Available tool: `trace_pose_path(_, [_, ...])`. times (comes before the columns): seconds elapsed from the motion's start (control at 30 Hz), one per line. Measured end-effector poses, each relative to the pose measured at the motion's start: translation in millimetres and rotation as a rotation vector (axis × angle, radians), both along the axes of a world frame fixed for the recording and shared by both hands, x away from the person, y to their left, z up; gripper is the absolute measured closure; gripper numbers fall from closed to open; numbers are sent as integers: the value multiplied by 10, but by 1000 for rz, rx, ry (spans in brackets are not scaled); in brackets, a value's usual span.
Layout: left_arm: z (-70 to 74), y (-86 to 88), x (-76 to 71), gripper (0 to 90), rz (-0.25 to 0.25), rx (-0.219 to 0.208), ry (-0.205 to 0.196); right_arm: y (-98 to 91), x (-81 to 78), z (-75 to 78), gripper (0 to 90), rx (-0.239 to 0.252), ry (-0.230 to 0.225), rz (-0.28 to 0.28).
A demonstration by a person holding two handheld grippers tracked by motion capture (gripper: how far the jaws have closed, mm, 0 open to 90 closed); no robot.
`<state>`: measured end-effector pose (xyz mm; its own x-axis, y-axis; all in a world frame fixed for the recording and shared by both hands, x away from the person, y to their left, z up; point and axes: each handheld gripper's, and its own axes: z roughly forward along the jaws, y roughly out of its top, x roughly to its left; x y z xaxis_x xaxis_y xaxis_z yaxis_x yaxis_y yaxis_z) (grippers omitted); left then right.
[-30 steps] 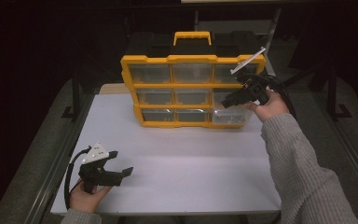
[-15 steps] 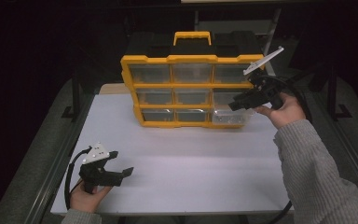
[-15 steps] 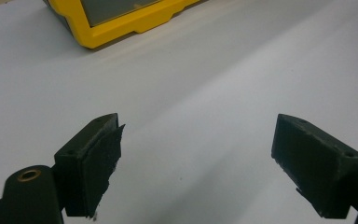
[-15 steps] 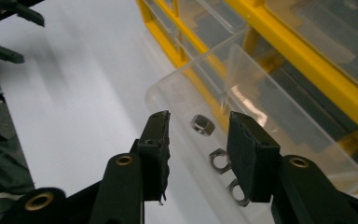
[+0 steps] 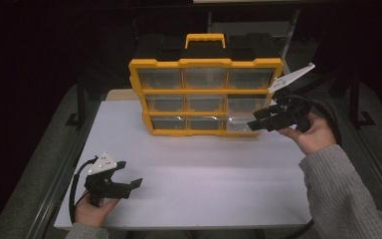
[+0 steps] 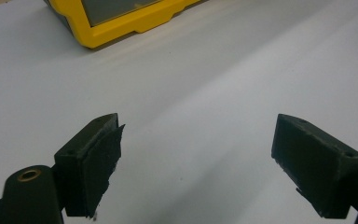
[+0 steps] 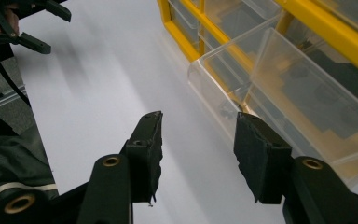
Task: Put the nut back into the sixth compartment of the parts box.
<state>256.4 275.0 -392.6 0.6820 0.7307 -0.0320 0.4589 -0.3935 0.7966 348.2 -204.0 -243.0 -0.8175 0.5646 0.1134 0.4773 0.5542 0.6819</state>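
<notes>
**Right gripper parted beside a pulled-out drawer**

The right gripper [image 5: 259,118] hangs at the lower right corner of the yellow organizer [image 5: 205,63], held in the person's right hand [image 5: 312,134]. Its jaws have just been opening and now stand partly apart with nothing between them; in the right gripper view bare white surface [image 7: 98,93] shows through the gap. The clear drawer [image 7: 242,88] of the bottom row, at the organizer's right end, sticks out of its slot. It lies just ahead of this gripper's jaws and slightly to their right in the right gripper view, near the right pad but not touching it. From above, the drawer [image 5: 238,125] sits just off the gripper's tips. The grey three-cornered plate [image 5: 292,77] on this gripper tilts up behind the jaws, against the organizer's right edge.

The left gripper [image 5: 129,175] rests low over the near left part of the surface, well apart from the organizer, in the person's left hand [image 5: 93,211]. Its jaws are spread wide and released, holding nothing. In the left gripper view the organizer's yellow corner [image 6: 121,23] lies far ahead of the jaws and to their left, with plain white surface between.

The other drawers of the organizer sit flush in their yellow frame, and its black top carries a yellow handle [image 5: 205,39].
</notes>
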Motion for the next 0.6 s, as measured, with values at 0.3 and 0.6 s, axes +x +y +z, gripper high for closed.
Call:
trace_pose_path(0.3, [-4,-2,4,154,-2,2,1,-29,-164,-164,456,2,1,-3])
trace_pose_path(0.6, [-4,-5,3,154,-3,3,-2,-28,-293,-355,418,10,9,-1])
